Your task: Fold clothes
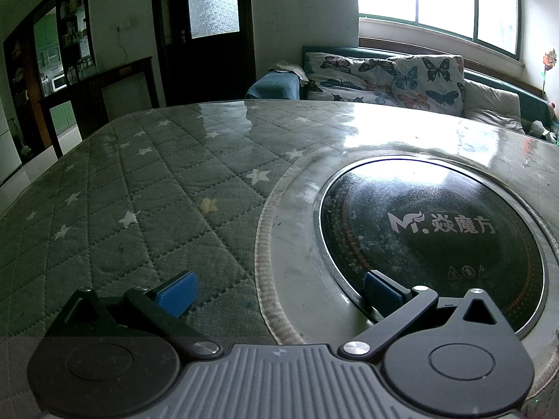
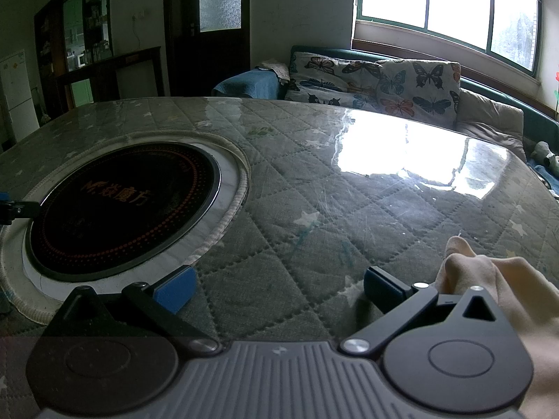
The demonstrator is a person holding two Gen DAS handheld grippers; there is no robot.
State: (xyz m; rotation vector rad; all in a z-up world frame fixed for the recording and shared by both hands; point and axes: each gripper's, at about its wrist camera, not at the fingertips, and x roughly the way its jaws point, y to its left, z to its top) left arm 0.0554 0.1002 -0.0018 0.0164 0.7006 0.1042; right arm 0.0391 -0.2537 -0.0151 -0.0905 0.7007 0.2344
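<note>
Right hand-held gripper (image 2: 279, 288) wide, empty, low over the desk (image 2: 314, 192); cream garment (image 2: 496, 286) just right, probably next grasp. Left hand-held gripper (image 1: 279, 289) wide, empty, waiting by the inset hotplate (image 1: 429, 237).

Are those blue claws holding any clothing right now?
No. Left gripper and right gripper gape open, empty; the cream garment lies beside the right one.
</note>
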